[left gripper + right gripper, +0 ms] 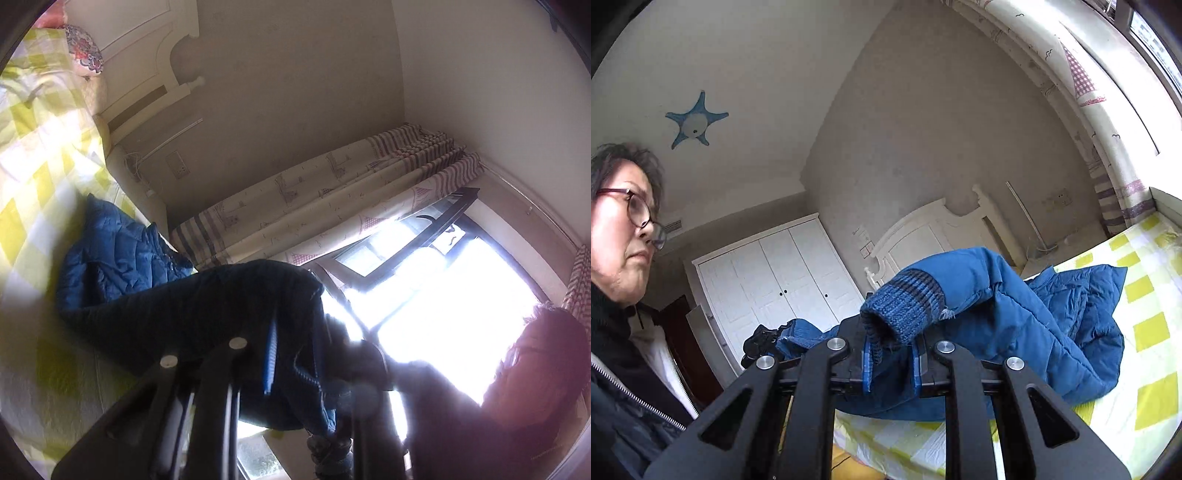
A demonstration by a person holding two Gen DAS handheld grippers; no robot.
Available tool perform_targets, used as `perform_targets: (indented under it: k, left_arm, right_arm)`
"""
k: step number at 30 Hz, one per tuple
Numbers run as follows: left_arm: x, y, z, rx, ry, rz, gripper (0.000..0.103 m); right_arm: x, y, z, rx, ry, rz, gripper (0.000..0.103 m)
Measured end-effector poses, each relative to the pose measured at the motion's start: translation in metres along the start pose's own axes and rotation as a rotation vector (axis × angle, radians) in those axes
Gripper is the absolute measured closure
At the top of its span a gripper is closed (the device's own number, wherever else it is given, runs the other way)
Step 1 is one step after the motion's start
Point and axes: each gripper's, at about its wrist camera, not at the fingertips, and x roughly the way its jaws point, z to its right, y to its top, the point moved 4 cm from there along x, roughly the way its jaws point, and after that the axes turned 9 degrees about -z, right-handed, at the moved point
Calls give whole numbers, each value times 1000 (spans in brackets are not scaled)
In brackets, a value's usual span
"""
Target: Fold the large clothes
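A: Blue puffer jacket point(1052, 325), body on the yellow-check bed point(1148, 332), both sleeves lifted.
B: Right claw point(891, 363)?
A: Clenched on the knit cuff point(905, 306).
B: Left claw point(291, 354)?
A: Clamped on the other sleeve's cuff, dark against the window point(443, 314).

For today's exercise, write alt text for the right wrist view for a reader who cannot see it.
The right hand-held gripper pinches the knitted cuff of a blue padded jacket, lifting the sleeve above a bed with a yellow-checked sheet. A person wearing glasses watches from the left.
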Motion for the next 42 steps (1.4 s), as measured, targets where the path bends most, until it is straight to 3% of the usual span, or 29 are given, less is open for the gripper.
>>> perform_targets:
  k: [3, 5, 6, 8, 10, 11, 13, 16, 18, 20, 23, 28, 30, 34, 36, 38, 39, 40, 41, 42]
  left_arm:
    - [66, 77, -50, -48, 94, 45, 83]
    - [101, 112, -108, -144, 242, 85, 51]
    - [113, 120, -140, -226, 298, 93, 47]
    - [118, 122, -193, -373, 391, 99, 47]
    - [110, 115, -213, -415, 409, 110, 44]
    - [105, 114, -216, -387, 445, 100, 40]
    - [96, 112, -214, -280, 585, 47, 33]
    - [99, 109, -220, -133, 732, -126, 29]
    - [109, 101, -224, -58, 768, -257, 28]
    - [120, 98, -221, 33, 797, -316, 25]
    - [136, 99, -225, 78, 764, -381, 23]
    - [156, 97, -254, 44, 775, -490, 23]
    - [159, 99, -263, 35, 794, -516, 23]
    - [162, 103, -275, -15, 729, -540, 24]
    - [166, 102, -272, 7, 720, -533, 30]
    - [169, 101, -265, 54, 724, -518, 57]
    - [169, 100, -261, 76, 738, -505, 61]
    - [169, 99, -256, 103, 749, -493, 72]
    - [167, 98, -249, 128, 746, -478, 83]
    - [165, 99, -238, 145, 747, -452, 84]
  right_arm:
    - [71, 55, 59, 87, -132, -43, 86]
    - [123, 68, 112, 194, -219, -135, 83]
    - [144, 68, 138, 275, -260, -187, 80]
    - [167, 58, 174, 412, -319, -267, 52]
    - [160, 47, 178, 401, -323, -232, 38]
    - [153, 45, 177, 364, -322, -217, 29]
    - [138, 40, 179, 296, -368, -217, 27]
    - [133, 34, 194, 217, -496, -316, 27]
    - [141, 33, 207, 175, -550, -392, 27]
    - [155, 33, 218, 125, -593, -461, 27]
    - [182, 32, 237, 64, -639, -558, 27]
    - [221, 28, 263, 10, -664, -723, 28]
    - [229, 28, 265, 0, -631, -760, 28]
    - [238, 26, 267, 32, -581, -800, 28]
    - [237, 25, 264, 7, -591, -781, 30]
    - [236, 25, 255, -39, -591, -746, 55]
    - [235, 25, 249, -77, -604, -725, 64]
    - [233, 28, 241, -111, -610, -700, 78]
    - [229, 30, 232, -141, -620, -666, 85]
    - [224, 33, 223, -159, -634, -631, 87]
